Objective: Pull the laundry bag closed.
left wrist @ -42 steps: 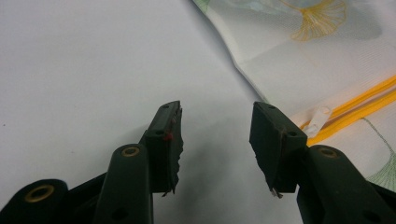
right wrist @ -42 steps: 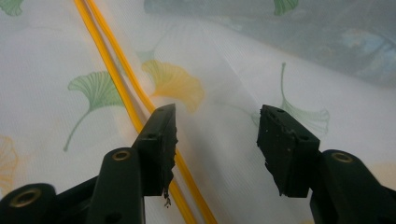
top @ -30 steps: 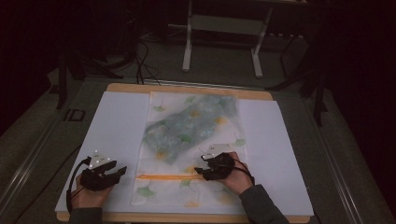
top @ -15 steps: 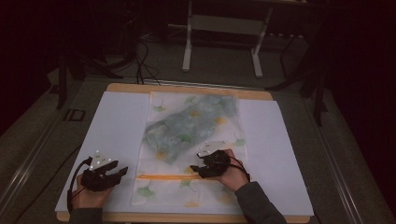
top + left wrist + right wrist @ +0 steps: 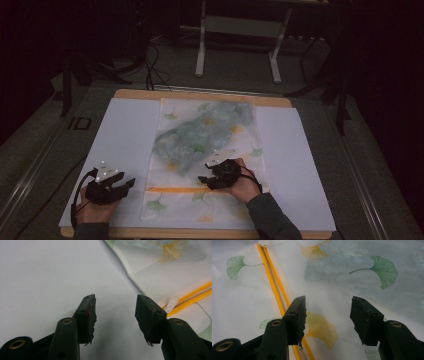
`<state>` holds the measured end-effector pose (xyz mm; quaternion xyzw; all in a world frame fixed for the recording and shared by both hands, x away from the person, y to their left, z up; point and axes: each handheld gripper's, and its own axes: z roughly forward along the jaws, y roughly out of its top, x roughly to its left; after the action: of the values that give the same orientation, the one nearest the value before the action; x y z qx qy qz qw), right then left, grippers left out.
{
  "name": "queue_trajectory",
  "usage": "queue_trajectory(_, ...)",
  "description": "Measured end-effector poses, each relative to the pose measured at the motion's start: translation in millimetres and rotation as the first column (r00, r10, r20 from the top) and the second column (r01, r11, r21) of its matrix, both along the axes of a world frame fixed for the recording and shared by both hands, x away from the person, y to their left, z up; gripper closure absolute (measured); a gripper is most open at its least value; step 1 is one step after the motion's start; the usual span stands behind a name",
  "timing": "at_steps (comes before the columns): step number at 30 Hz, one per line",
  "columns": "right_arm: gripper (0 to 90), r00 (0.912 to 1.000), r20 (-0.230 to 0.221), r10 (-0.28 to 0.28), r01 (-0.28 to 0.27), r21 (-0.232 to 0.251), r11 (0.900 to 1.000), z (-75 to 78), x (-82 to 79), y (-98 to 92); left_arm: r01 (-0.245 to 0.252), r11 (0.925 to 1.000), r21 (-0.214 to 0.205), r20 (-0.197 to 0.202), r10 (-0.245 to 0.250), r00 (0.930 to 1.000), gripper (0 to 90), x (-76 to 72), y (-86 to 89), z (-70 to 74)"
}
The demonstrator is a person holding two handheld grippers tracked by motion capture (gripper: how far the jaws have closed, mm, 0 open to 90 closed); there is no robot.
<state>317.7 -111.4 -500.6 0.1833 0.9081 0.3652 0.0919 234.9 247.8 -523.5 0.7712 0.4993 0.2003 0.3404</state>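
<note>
The right gripper (image 5: 206, 178) is held spread over the mesh bag (image 5: 200, 150), beside its orange zipper (image 5: 172, 189). The left gripper (image 5: 129, 183) is held spread above the white table cover (image 5: 125, 130), left of the bag.

Btwn my left tongs (image 5: 115, 310) jaws: bare white mat (image 5: 45, 272), nothing in the gap. Just to their right lies the mesh bag (image 5: 200, 150) edge w/ its white zip pull (image 5: 171, 303) and orange zipper (image 5: 192, 293). My right tongs (image 5: 328, 315) gape over bag fabric; zipper runs under the left jaw. Mat outboard of both tongs is free.
</note>
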Motion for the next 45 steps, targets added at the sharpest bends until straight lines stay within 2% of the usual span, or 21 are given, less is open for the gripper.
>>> queue_trajectory(3,46.6,1.0000,0.000,0.004,-0.004,-0.002,1.0000,0.5,0.0,2.3,0.008,1.0000,-0.002,-0.004,-0.008,1.0000,54.8,-0.1,-0.2,-0.1)
queue_trajectory(17,46.6,0.9995,-0.001,0.033,-0.033,0.000,0.9995,1.7,2.2,17.9,0.020,0.9997,-0.010,-0.009,-0.020,0.9998,56.9,-0.1,-0.2,-0.3)
queue_trajectory(33,47.8,0.9974,0.000,0.072,-0.072,-0.011,0.9974,-0.5,4.2,35.0,0.021,0.9998,-0.005,-0.005,-0.021,0.9998,56.4,0.4,-1.4,-0.3)
queue_trajectory(45,51.0,0.9943,-0.004,0.106,-0.106,-0.020,0.9941,-7.9,2.8,50.2,0.025,0.9996,-0.011,-0.010,-0.025,0.9996,55.3,1.1,-2.3,-0.6)
